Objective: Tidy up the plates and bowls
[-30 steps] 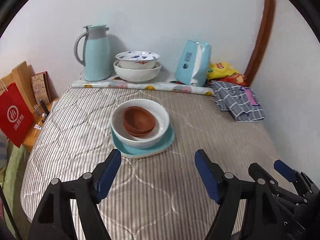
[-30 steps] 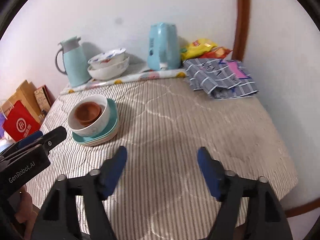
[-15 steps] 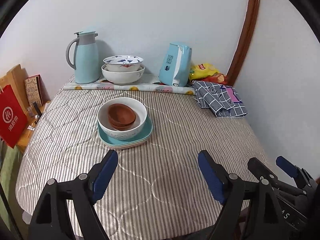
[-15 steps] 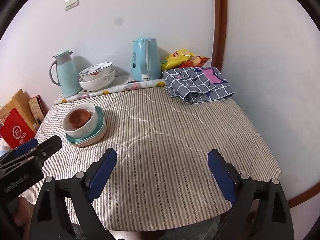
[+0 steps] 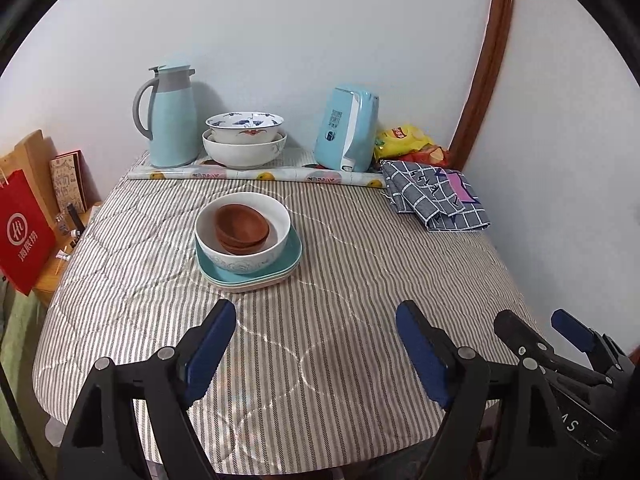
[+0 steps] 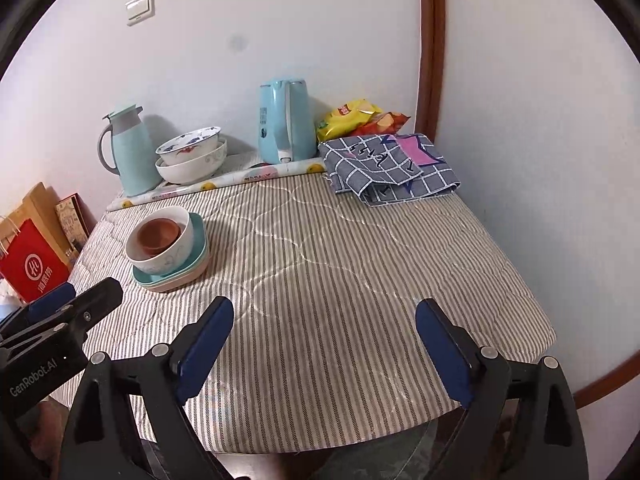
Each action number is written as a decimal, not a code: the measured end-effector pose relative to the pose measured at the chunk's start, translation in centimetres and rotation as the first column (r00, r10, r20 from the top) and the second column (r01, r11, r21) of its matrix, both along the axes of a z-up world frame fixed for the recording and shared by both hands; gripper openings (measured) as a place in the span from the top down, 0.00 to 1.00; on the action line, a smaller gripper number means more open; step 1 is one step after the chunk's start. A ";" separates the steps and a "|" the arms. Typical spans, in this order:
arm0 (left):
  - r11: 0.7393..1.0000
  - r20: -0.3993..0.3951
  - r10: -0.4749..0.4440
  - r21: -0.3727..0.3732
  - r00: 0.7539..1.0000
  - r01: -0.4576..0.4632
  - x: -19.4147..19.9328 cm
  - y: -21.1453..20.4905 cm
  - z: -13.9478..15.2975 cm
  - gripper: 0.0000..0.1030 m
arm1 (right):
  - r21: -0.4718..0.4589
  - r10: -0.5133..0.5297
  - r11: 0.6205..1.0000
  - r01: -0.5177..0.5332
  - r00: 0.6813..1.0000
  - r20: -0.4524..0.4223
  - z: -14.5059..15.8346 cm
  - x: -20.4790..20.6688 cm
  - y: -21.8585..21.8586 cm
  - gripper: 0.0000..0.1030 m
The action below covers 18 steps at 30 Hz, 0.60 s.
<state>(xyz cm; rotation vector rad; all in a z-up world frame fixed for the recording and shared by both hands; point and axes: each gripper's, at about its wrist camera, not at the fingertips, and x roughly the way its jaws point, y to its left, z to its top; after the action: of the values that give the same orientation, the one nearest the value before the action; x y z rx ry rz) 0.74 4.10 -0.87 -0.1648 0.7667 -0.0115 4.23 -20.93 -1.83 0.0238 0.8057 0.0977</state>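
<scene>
Both grippers above the near edge of the table, nothing held.

The left gripper (image 5: 316, 344) and right gripper (image 6: 324, 340) stand with jaws spread; the right's have just been opening. Ahead of the left jaws, well apart, brown bowls (image 5: 241, 227) nest in a white bowl (image 5: 244, 250) on stacked plates (image 5: 280, 270); two more bowls (image 5: 244, 146) sit far beyond.

- On the table (image 5: 360, 280), left of centre: 2 small bowls (image 5: 241, 227) nested in a larger bowl (image 5: 242, 230), which sits on stacked plates (image 5: 288, 258).
- Behind, by the wall, left to right: jug (image 5: 170, 118), 2 stacked bowls (image 5: 244, 142), kettle (image 5: 346, 134), snack bags (image 5: 404, 140).
- Folded cloth (image 5: 436, 196) lies far right.
</scene>
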 end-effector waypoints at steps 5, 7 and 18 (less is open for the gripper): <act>1.000 -0.002 0.001 0.002 1.000 -0.001 -0.1 0.0 0.0 0.21 | -0.003 0.001 1.000 -0.001 1.000 0.001 0.0 -0.1 0.0 0.11; 1.000 -0.003 0.002 0.003 1.000 -0.002 -0.1 0.0 -0.1 0.21 | -0.002 0.002 1.000 -0.002 1.000 0.000 0.0 -0.1 0.0 0.11; 1.000 -0.005 0.001 0.007 1.000 -0.001 -0.2 0.0 -0.1 0.21 | -0.005 0.002 1.000 -0.002 1.000 0.000 0.0 -0.2 0.0 0.11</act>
<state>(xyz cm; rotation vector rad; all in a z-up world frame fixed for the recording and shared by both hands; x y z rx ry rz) 0.56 4.12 -1.00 -0.1588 0.7717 -0.0076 4.02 -20.98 -1.86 0.0182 0.8058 0.0976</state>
